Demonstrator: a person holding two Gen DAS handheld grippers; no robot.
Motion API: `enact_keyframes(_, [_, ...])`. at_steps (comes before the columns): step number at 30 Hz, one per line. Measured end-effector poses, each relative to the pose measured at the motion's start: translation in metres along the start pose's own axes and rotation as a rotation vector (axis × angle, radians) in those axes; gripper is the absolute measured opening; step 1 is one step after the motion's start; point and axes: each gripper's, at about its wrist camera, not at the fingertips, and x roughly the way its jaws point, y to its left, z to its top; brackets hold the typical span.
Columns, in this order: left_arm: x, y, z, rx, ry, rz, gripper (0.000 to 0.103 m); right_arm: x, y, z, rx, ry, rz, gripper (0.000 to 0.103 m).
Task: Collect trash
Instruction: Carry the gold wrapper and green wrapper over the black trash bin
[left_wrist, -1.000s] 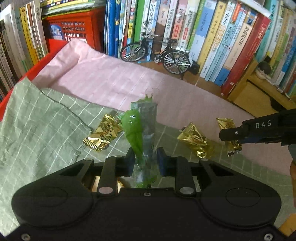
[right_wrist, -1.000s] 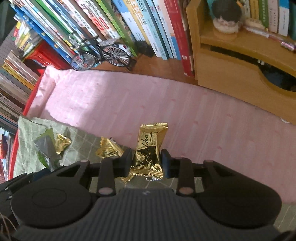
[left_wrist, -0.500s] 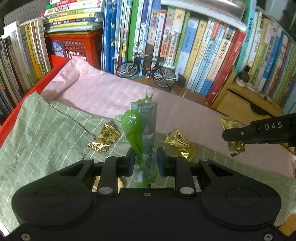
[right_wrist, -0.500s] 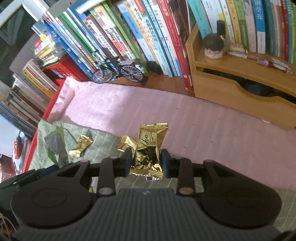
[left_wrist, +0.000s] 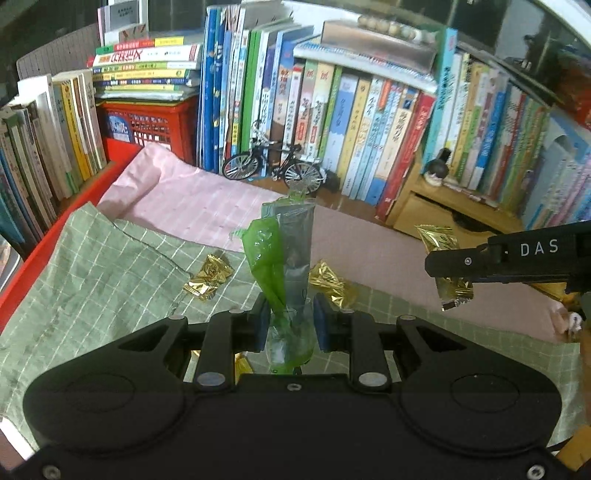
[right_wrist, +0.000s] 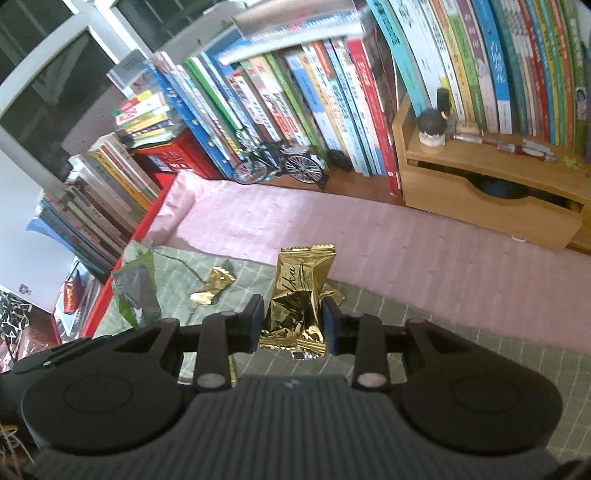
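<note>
Both full: our left hand-held gripper (left_wrist: 289, 318) pinches the green wrapper (left_wrist: 281, 260) upright, the right hand-held gripper (right_wrist: 293, 322) the gold wrapper (right_wrist: 301, 295), with loose ones (left_wrist: 208, 277) below on the cloth (left_wrist: 92, 266).

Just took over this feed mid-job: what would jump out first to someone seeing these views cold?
Each gripper already grips trash: the left gripper is shut on a green wrapper standing up between its fingers, and the right gripper is shut on a gold candy wrapper. Two more gold wrappers lie on the green checked cloth below. Behind, a wall of books with a toy bicycle in front of it.
</note>
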Motion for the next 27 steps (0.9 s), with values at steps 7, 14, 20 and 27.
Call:
enact_keyframes(7, [-0.041,0.004,-0.012,0.016,-0.033,-0.022,0.023,-0.034,0.026,-0.019,-0.021,-0.043,0.002,0.037])
enact_keyframes(14, [-0.076,0.020,-0.033,0.021,-0.046,-0.029,0.023,-0.057,0.055,-0.047,-0.035,-0.066,0.006,0.038])
enact_keyframes(20, [-0.103,0.039,-0.062,0.025,-0.034,-0.039,0.023,-0.068,0.080,-0.079,-0.038,-0.062,0.003,0.038])
enact_keyframes(27, [-0.135,0.066,-0.097,0.017,-0.027,-0.055,0.023,-0.078,0.107,-0.118,-0.028,-0.049,-0.008,0.038])
